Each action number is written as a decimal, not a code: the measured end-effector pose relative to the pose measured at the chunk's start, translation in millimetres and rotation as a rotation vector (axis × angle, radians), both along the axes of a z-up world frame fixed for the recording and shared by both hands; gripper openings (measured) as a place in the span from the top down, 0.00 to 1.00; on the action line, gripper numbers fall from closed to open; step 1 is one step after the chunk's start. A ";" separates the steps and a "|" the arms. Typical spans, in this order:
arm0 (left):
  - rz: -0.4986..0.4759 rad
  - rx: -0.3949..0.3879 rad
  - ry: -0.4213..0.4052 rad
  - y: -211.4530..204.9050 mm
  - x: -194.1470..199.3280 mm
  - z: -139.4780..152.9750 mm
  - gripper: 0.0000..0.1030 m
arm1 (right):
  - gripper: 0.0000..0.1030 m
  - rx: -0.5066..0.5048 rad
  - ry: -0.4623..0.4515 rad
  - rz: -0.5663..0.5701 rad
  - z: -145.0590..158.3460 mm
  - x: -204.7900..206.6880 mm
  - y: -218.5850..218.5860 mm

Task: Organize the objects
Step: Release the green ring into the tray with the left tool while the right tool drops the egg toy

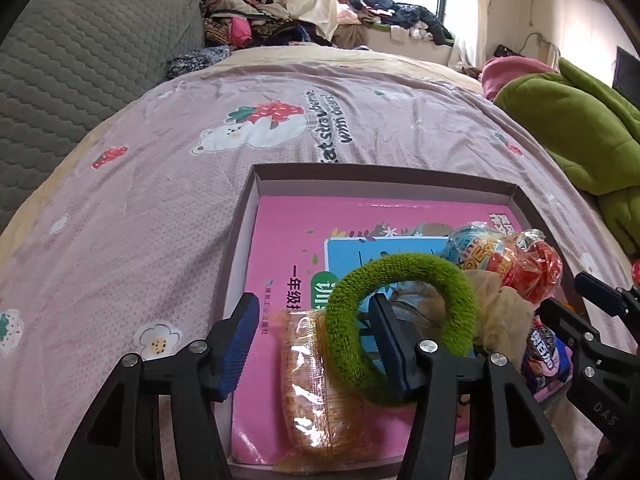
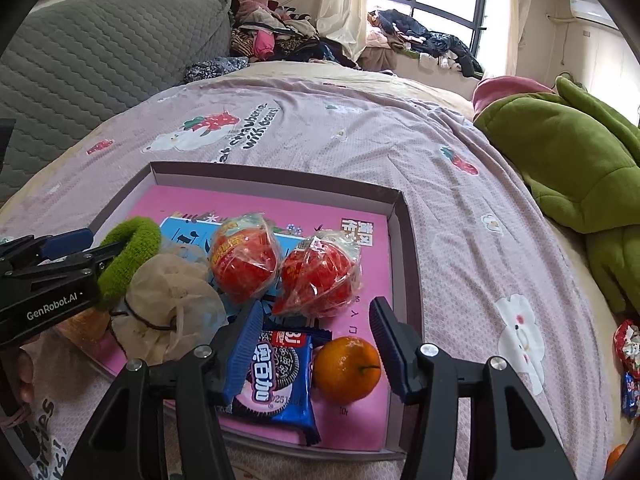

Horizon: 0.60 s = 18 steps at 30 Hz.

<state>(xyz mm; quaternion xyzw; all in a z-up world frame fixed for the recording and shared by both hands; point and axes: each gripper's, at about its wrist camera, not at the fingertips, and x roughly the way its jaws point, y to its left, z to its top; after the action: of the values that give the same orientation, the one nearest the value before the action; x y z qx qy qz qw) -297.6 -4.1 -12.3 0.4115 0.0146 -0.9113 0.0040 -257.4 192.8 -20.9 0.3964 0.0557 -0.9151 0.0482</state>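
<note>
While both claws hover over the shallow box (image 2: 404,216) on the bed (image 2: 460,208), the right claw (image 2: 316,344) gapes wide around the mandarin (image 2: 347,368) and cookie packet (image 2: 280,376), gripping neither. Left claw (image 1: 316,332), jaws apart, has one finger through the green hair tie (image 1: 400,300). At twelve o'clock beyond: two red wrapped snacks (image 2: 244,260).

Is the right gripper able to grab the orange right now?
Probably yes. The right gripper is open, and the orange lies in the box between its fingers, with nothing on top. The cookie pack sits close beside it and might get nudged.
</note>
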 end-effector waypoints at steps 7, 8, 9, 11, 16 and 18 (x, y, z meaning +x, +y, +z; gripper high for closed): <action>0.003 0.007 0.008 -1.4 10.3 10.2 0.43 | 0.46 -0.010 0.008 -0.004 10.3 8.2 1.2; 0.003 0.007 0.008 -1.5 12.5 12.0 0.42 | 0.46 -0.012 0.010 -0.004 12.0 9.1 1.5; 0.002 0.010 0.007 -1.5 12.2 11.9 0.41 | 0.46 -0.015 0.012 -0.004 14.2 10.6 1.5; 0.006 0.019 0.005 -2.7 16.8 15.8 0.37 | 0.46 -0.016 0.016 -0.004 18.8 13.4 1.4; 0.029 0.022 0.013 -5.9 28.7 30.0 0.34 | 0.46 -0.032 0.032 0.001 33.5 20.8 1.0; 0.031 0.027 0.016 -6.5 33.2 35.0 0.29 | 0.46 -0.036 0.043 0.002 39.7 25.3 0.0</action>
<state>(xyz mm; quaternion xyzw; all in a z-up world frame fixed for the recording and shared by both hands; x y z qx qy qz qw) -264.3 -10.6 22.7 0.4040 0.0332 -0.9141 0.0127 -232.1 192.8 18.8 0.3757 0.0407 -0.9242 0.0550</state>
